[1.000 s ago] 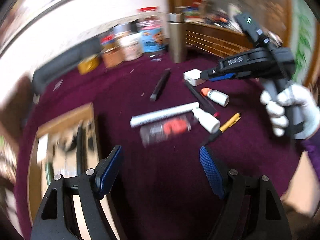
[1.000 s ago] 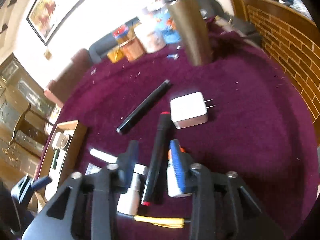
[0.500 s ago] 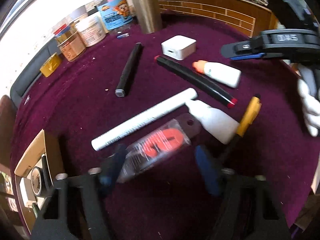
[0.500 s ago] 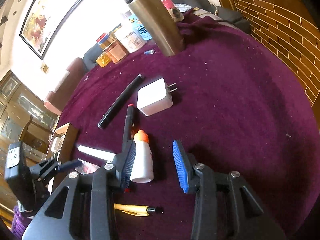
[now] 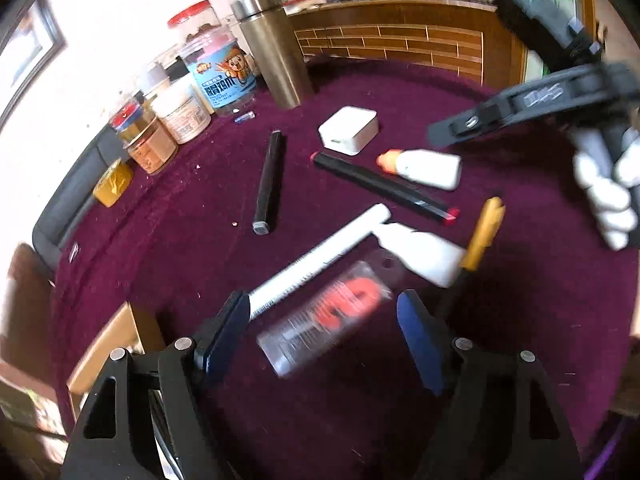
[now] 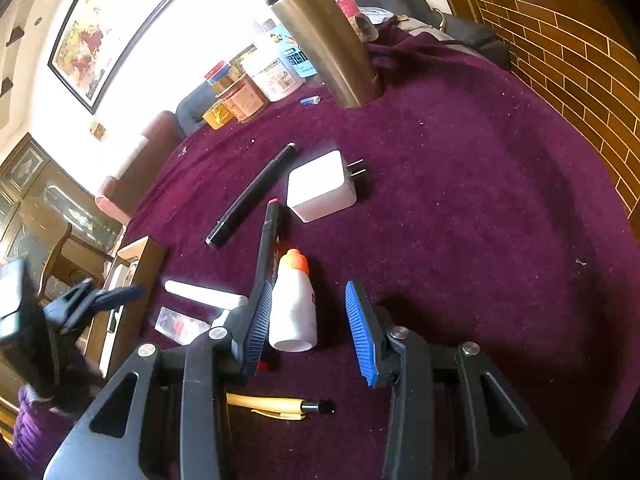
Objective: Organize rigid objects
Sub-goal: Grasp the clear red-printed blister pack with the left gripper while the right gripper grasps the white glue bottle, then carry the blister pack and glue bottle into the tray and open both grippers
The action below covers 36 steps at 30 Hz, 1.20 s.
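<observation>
Left gripper [image 5: 320, 332]: its jaws have just been opening. They stand wide apart over a clear packet, and the pads do not touch it.
Clear packet [image 5: 328, 316]: flat on the table with something orange-red inside. It looks blurry. It lies between the left gripper's jaws.
Right gripper [image 6: 308, 328]: its jaws are part way open. The small glue bottle stands between them. I cannot see either pad pressing on it.
Glue bottle [image 6: 292, 308]: white with an orange cap, lying flat, cap pointing to the far side.
Yellow pen [image 6: 272, 406]: lies near, under the right gripper.
White tube [image 5: 320, 256]: long and thin, just past the packet, slanting up to the right.
White squeeze bottle [image 5: 420, 252]: its tip touches the far end of the white tube.
Red-tipped black marker [image 6: 270, 240]: lies just left of the glue bottle.
White charger [image 6: 320, 192]: farther off, its prongs pointing right.
Black pen [image 6: 252, 196]: left of the charger.
Metal flask [image 6: 328, 36]: stands tall at the far side.
Jars [image 5: 176, 116]: in a row at the far left.
Purple cloth [image 6: 480, 240]: covers the whole table.
Gloved hand [image 5: 608, 200]: white glove, holding the right gripper's handle.
</observation>
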Motion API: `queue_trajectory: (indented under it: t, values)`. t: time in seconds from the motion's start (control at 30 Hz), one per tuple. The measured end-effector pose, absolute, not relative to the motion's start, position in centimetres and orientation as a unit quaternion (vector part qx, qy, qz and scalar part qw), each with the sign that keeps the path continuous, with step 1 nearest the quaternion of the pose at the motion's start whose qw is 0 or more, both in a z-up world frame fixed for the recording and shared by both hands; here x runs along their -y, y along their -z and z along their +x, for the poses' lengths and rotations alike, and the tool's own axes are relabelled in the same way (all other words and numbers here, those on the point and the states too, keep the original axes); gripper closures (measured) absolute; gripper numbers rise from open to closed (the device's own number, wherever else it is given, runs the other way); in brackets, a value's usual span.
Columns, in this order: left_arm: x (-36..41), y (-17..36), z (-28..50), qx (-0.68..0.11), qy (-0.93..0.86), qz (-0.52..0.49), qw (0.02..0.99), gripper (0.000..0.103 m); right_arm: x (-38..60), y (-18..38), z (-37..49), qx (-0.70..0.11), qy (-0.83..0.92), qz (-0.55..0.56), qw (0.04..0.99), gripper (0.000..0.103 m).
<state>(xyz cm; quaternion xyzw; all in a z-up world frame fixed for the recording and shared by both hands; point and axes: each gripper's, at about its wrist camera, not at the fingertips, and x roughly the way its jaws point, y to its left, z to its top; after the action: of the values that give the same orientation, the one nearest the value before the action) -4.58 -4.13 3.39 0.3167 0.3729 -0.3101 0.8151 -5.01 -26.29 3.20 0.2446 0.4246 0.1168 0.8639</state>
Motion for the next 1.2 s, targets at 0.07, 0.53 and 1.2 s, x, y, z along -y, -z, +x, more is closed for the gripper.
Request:
queue_trajectory:
  t: [0.07, 0.53, 1.2]
  values:
    - [4.7, -1.5, -3.1, -0.413, 0.319, 0.317, 0.792, 0.032, 26.3, -2.9, -4.9, -0.427, -0.121, 0.253, 0.86, 0.067]
    - [6.3, -2.2, -6.2, -0.46, 0.378, 0.261, 0.76, 0.063, 25.3, -3.0, -4.4, -0.441, -0.119, 0.216, 0.863, 0.067]
    - [6.5, -1.4, -8.5, -0.427, 0.322, 0.206, 0.819, 0.08, 20.1, -3.3, -4.1, -0.477, -0.026, 0.036, 0.878, 0.079]
